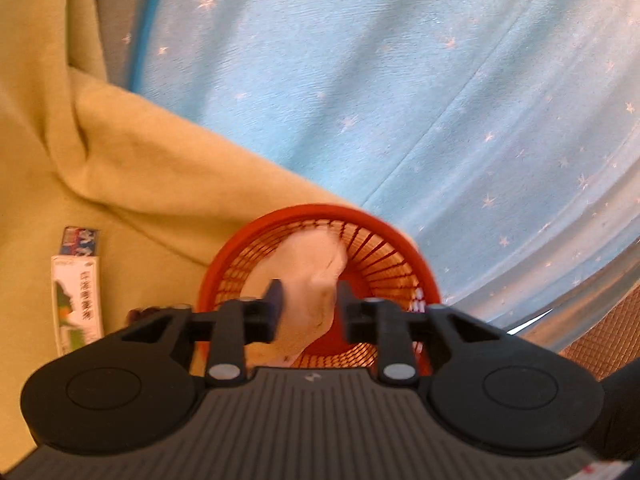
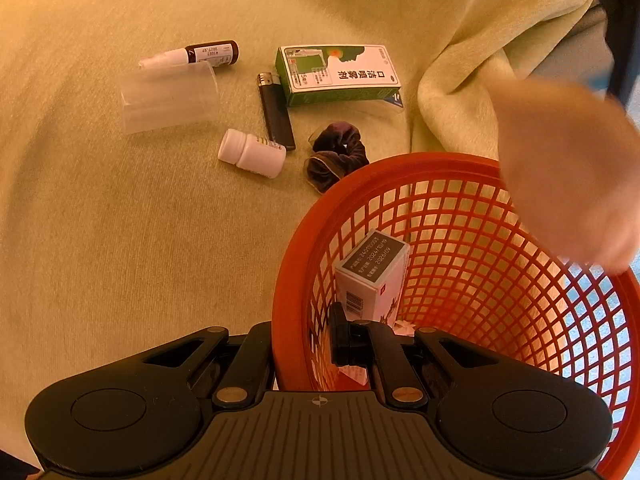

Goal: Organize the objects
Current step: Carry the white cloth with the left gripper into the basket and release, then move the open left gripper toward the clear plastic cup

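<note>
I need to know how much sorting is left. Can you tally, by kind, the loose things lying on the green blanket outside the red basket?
Bottles: 2, a brown spray bottle and a white pill bottle
Boxes: 1, a green and white box
Lighters: 1, black
Scrunchies: 1, dark purple
Clear plastic pieces: 1
Total: 6

Each matte black plastic gripper [image 1: 306, 308] [image 2: 304, 344] has a ribbed grey body, round side discs, silver pivot screws and flat black fingers [image 1: 275, 300].
</note>
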